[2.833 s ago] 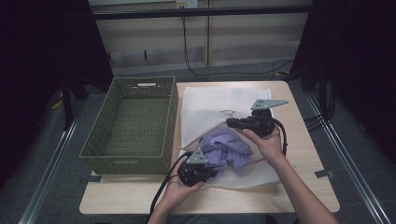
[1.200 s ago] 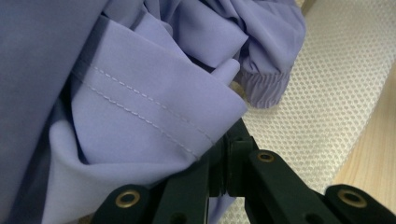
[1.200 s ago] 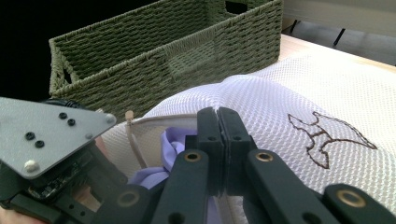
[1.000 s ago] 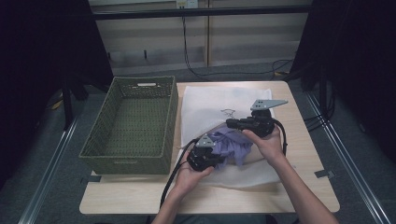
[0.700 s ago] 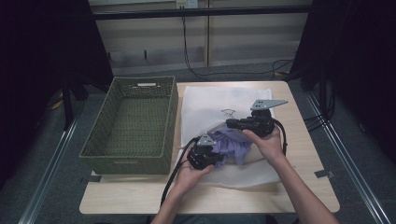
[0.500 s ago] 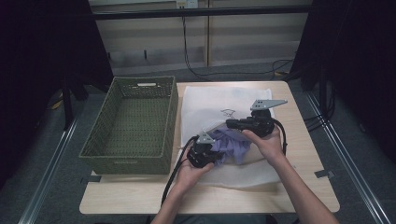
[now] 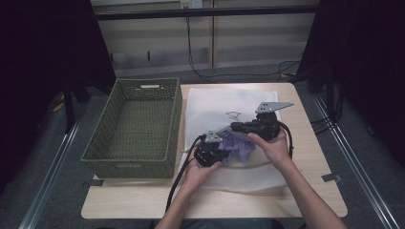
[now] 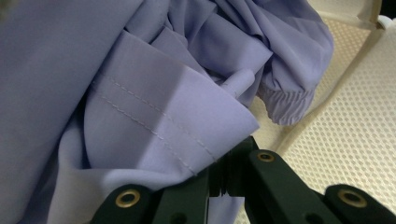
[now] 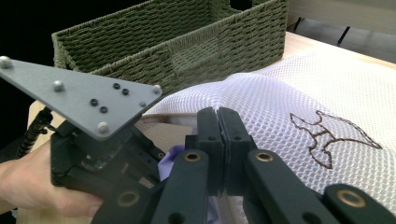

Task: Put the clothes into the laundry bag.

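Wooden table (image 7: 305, 191) carries a white mesh laundry bag (image 7: 215, 102) beside a green woven basket (image 7: 136, 125). Purple garment (image 7: 239, 145) sits bunched at the bag's near opening, between your grippers. Your left gripper (image 7: 224, 153) has its jaws closed on a hemmed fold of the garment (image 8: 154, 116). Your right gripper (image 7: 236, 126) pinches the bag's mesh edge (image 9: 261, 107), jaws together.

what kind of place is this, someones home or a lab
Most likely a lab or recording setup, not a home. A bare wooden table stands between black curtains, with cables running along the back wall, and a person works with a handheld left tool and right tool.
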The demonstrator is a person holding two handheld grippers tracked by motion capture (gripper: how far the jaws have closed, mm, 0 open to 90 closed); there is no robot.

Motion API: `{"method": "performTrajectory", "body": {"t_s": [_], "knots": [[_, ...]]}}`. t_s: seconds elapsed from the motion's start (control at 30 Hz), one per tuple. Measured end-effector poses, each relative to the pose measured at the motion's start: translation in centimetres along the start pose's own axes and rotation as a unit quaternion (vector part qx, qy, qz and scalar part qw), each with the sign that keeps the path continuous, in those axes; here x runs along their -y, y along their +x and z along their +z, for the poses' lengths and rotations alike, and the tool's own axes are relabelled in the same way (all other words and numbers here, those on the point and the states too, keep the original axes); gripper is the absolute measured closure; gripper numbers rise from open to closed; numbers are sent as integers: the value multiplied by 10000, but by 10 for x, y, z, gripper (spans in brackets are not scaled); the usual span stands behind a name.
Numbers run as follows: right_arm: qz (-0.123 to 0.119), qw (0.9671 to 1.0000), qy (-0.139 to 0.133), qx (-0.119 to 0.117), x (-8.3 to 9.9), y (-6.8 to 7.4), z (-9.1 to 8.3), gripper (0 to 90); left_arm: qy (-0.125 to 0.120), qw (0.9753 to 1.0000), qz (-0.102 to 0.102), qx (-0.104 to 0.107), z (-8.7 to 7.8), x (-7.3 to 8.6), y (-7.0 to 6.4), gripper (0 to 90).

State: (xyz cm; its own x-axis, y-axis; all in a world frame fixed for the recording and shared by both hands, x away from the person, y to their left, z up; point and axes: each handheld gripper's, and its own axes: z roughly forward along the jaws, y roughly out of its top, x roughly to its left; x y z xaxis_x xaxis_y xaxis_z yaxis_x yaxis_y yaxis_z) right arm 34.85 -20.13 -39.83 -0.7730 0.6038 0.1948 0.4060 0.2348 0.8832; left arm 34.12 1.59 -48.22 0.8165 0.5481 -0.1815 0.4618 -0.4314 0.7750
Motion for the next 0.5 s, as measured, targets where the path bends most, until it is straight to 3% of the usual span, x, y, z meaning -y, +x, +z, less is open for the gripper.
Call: {"method": "performTrajectory", "body": {"t_s": [0.27,0.5], "knots": [[-6,10000,9,-37,0,1,1,892,-215,9994,-247,-137,5,0,5,891],[7,10000,1,-40,-1,1,0,892,-316,9987,-294,-271,8,-1,7,891]]}}
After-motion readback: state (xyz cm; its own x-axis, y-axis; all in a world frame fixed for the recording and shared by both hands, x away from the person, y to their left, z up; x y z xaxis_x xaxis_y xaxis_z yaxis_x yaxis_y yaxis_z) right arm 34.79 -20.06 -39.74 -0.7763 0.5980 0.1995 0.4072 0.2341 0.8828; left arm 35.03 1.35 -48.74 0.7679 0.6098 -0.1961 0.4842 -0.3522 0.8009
